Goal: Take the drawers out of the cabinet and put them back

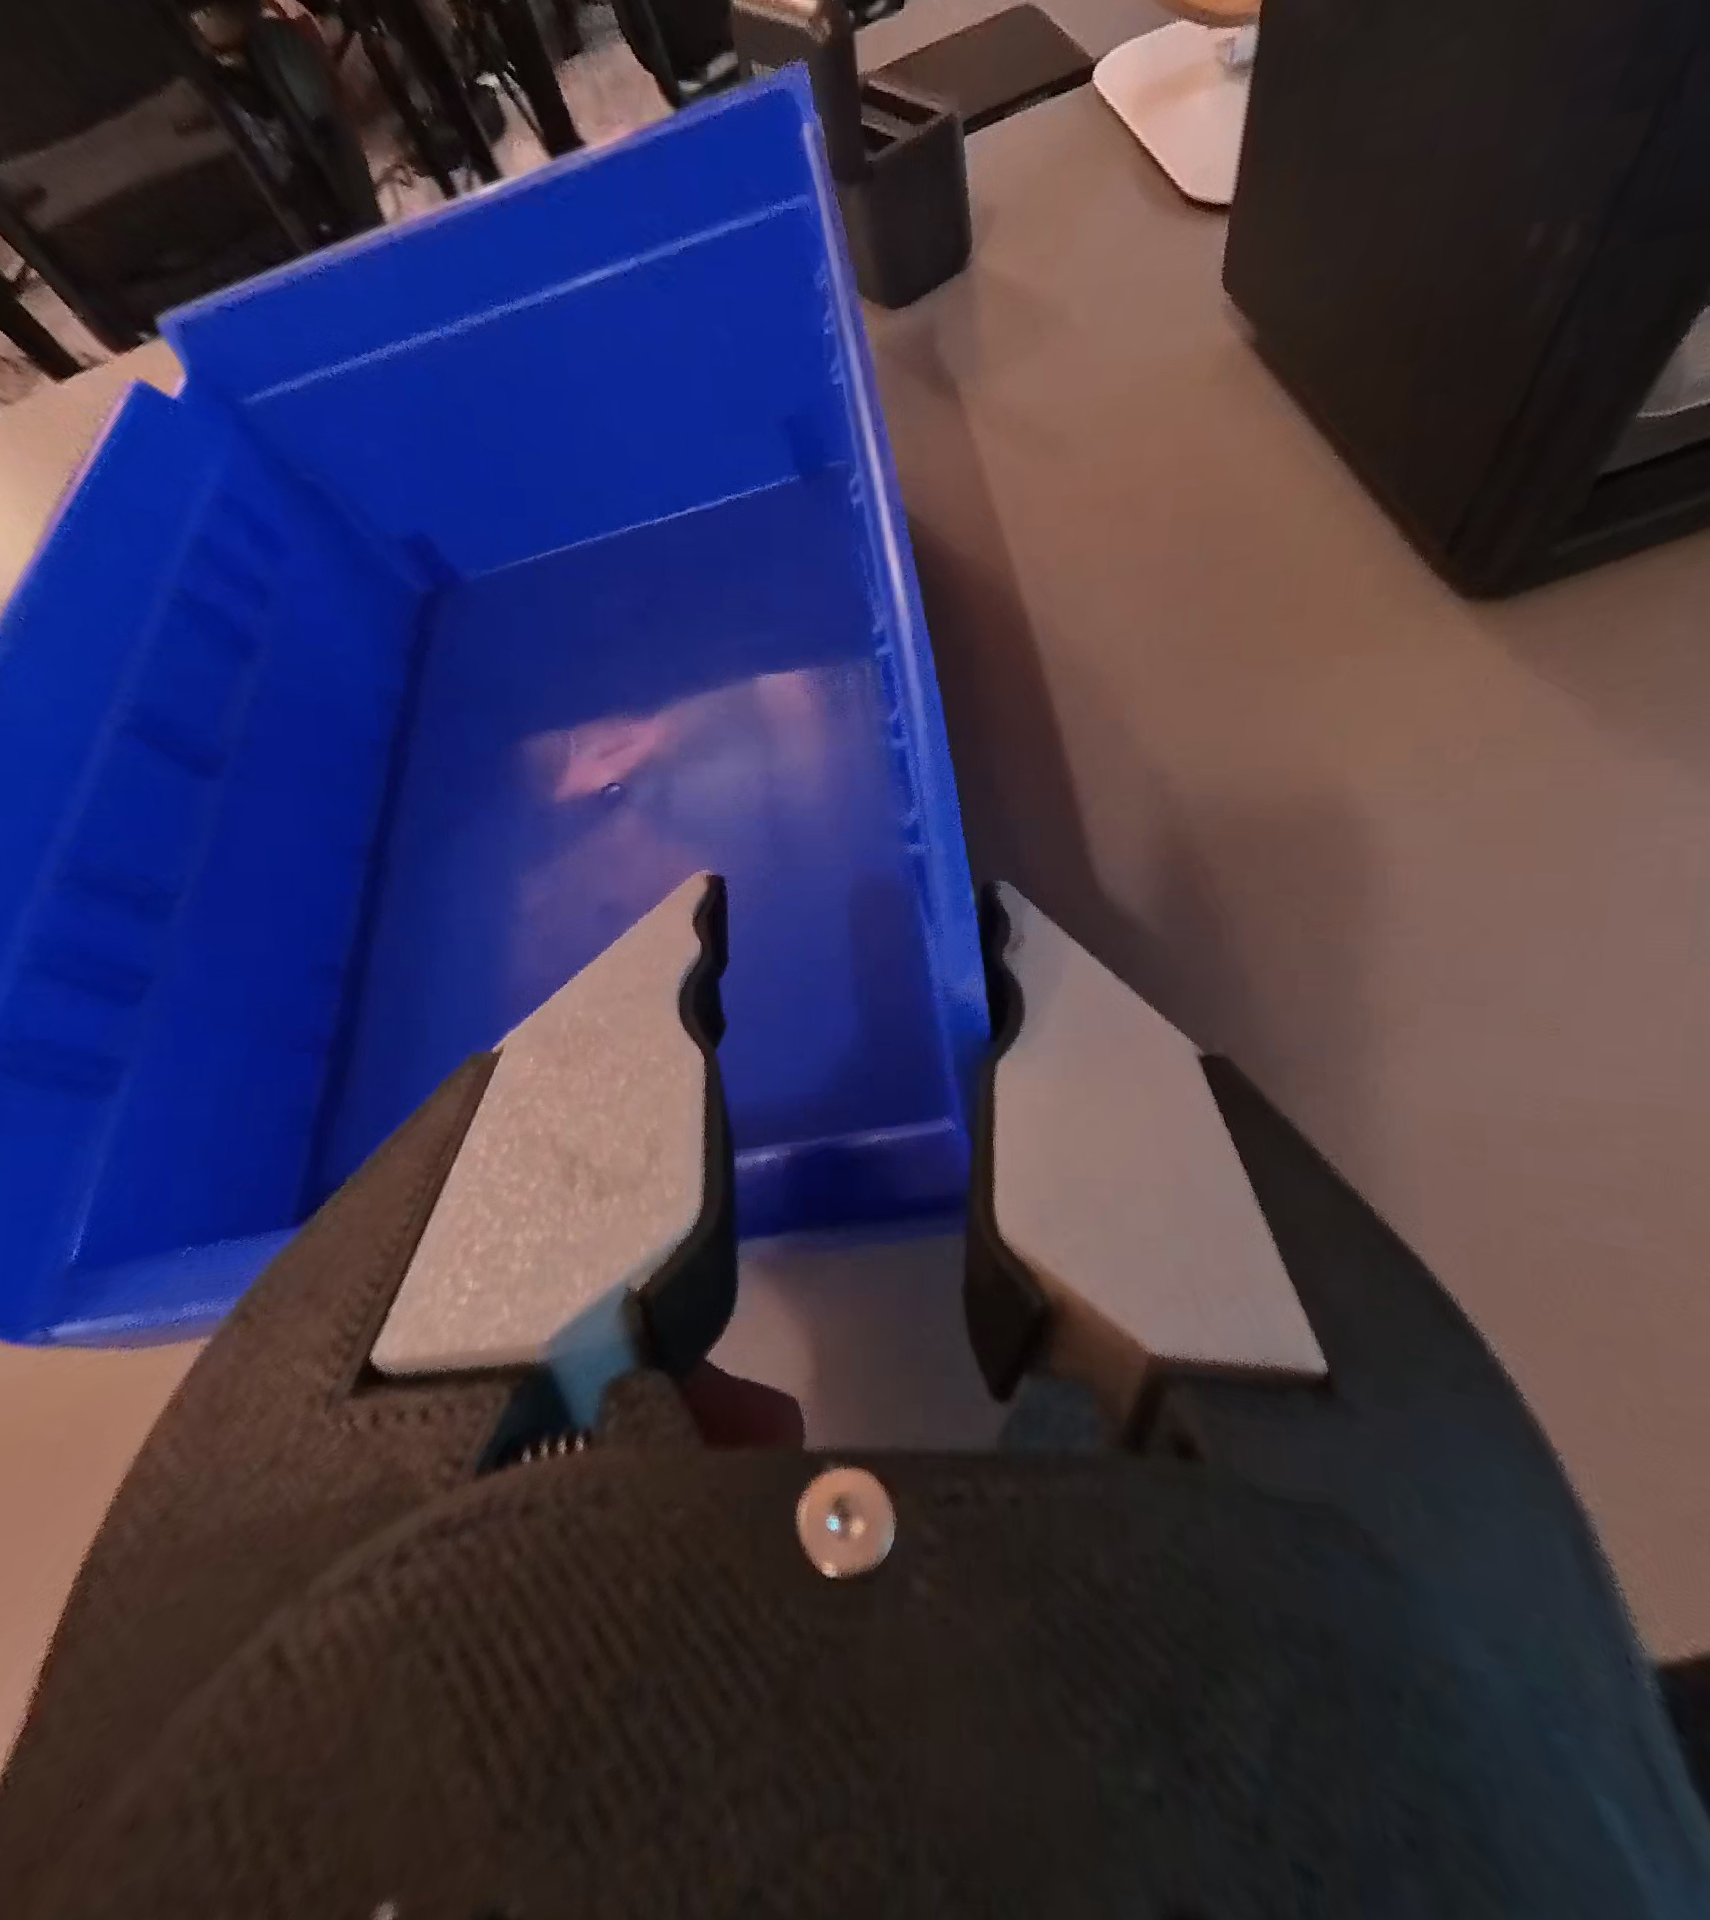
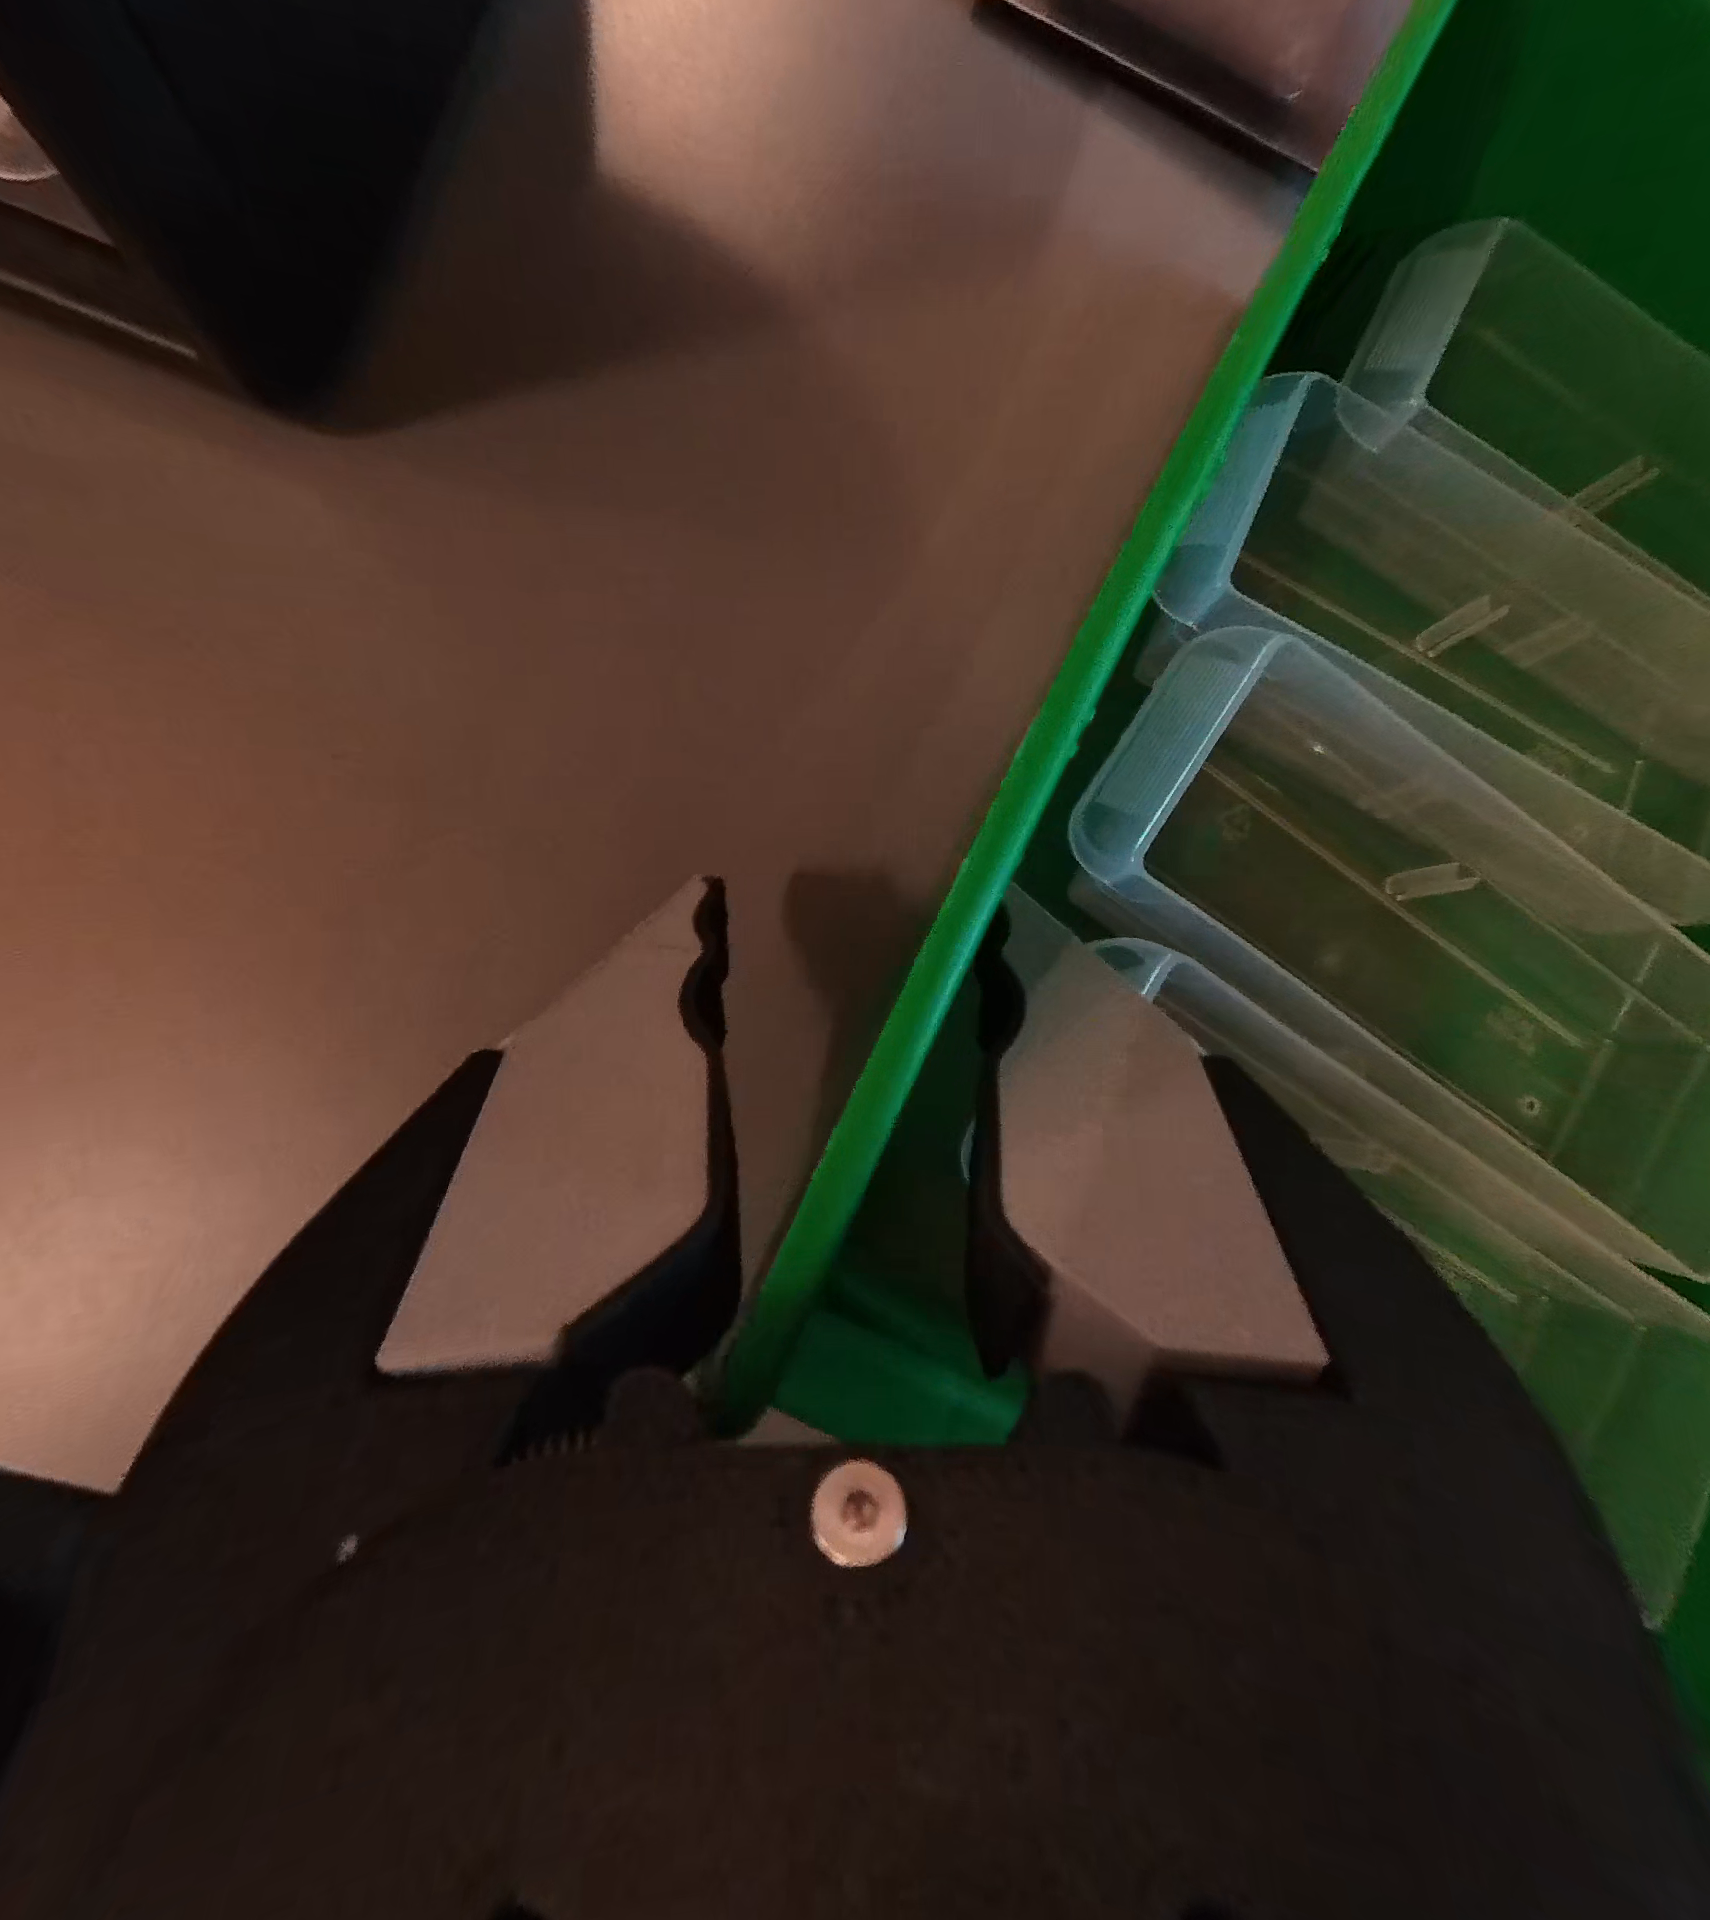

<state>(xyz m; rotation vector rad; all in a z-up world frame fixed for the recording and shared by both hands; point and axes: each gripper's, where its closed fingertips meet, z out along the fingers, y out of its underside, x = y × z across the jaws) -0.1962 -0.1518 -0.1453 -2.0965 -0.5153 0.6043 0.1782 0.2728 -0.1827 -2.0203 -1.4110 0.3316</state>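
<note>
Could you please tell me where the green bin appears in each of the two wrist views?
Left wrist view: not in it.
Right wrist view: the green bin fills the right side, its rim running diagonally from top right to bottom centre, passing between the open fingers of the right gripper.
Shared landmark: the tabletop, seen in both views.

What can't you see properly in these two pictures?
- Left wrist view: the blue bin runs off the left edge; the left gripper hides its near corner.
- Right wrist view: the green bin is cut off on the right; how many clear drawers it holds is uncertain.
- Cabinet: mostly outside the frame.
</note>
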